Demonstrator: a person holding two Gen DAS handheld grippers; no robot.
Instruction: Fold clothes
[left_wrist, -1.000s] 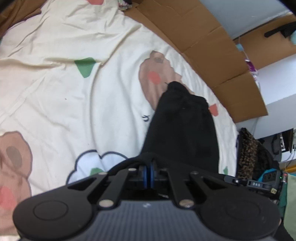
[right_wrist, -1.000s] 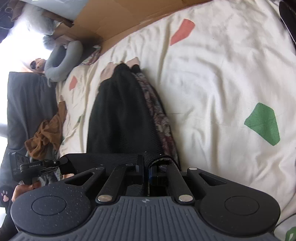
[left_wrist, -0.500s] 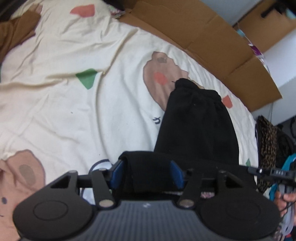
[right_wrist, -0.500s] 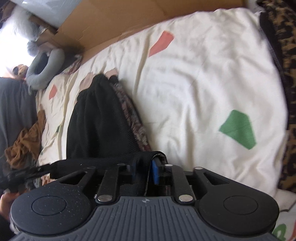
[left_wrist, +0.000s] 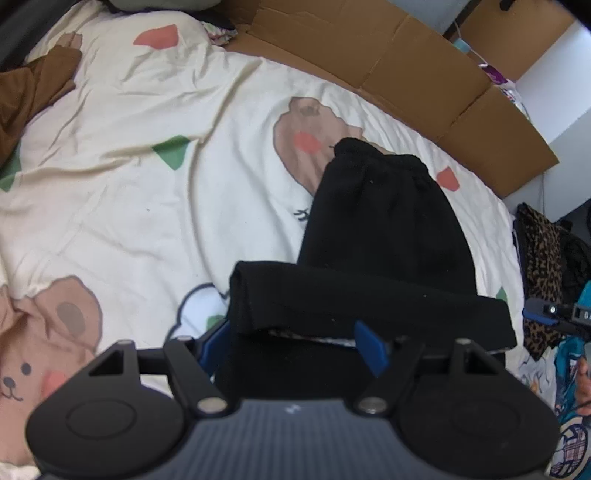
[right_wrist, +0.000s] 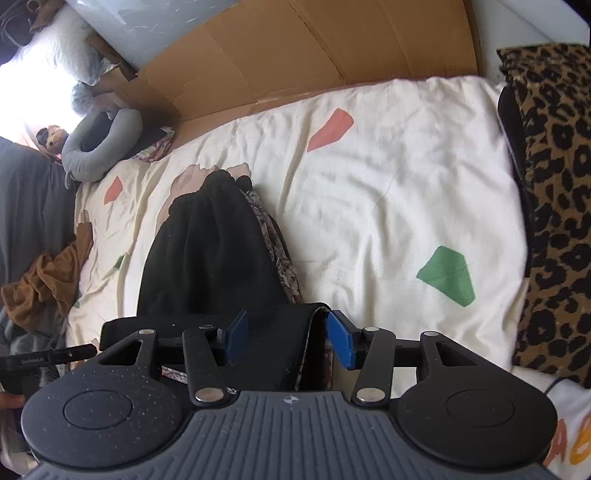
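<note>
Spreading since a second ago, when both were clamped shut on the cloth, the left gripper (left_wrist: 291, 341) and right gripper (right_wrist: 290, 338) now stand with jaws apart, pads off the fabric. The black garment (left_wrist: 380, 236) lies folded on the cream sheet (left_wrist: 129, 192), its near fold loose between each pair of blue pads (right_wrist: 341, 341).

Cream printed bedsheet (left_wrist: 110, 206) w/ cardboard (right_wrist: 295, 48) behind – bright window (right_wrist: 26, 88) at left.
</note>
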